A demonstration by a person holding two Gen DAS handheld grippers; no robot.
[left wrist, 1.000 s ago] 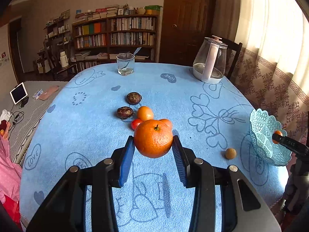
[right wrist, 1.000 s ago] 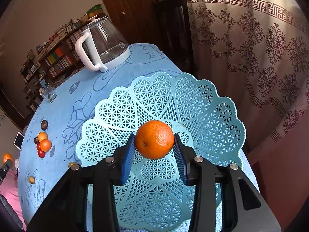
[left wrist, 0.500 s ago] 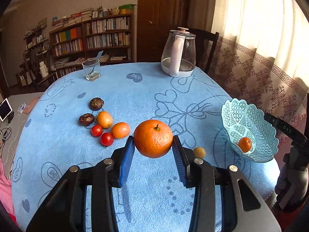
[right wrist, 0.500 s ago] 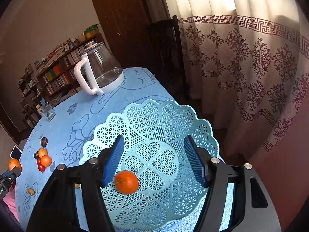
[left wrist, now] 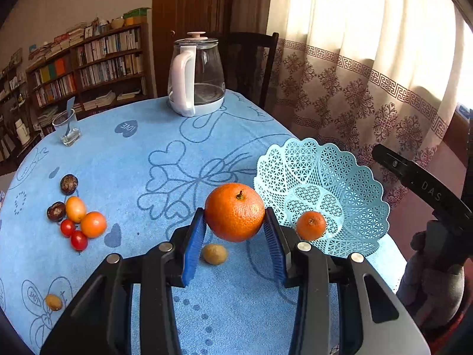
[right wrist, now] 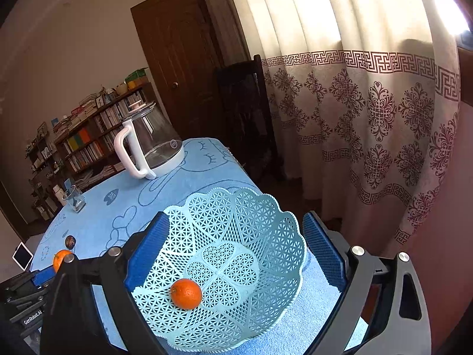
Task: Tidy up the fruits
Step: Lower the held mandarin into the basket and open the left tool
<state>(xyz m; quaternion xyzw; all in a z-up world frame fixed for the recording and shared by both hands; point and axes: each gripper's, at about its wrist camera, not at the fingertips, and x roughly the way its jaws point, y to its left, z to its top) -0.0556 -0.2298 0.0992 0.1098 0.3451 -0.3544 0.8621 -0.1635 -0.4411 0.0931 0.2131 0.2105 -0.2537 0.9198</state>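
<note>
Above the worktop (left wrist: 147,136), the left gripper (left wrist: 235,230) clamps a large orange (left wrist: 234,211) beside the lattice basket (left wrist: 354,177). Over that basket, the right gripper (right wrist: 233,254) has just been opening, empty; a small orange (right wrist: 186,293) lies inside.

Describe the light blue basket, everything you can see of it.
The light blue basket looks like moulded plastic, an openwork lattice with a scalloped rim and heart-shaped panels around its centre. It sits upright on the blue tablecloth at the table's edge nearest the curtain. One orange lies inside, against its lower wall. Nothing else touches it.
</note>
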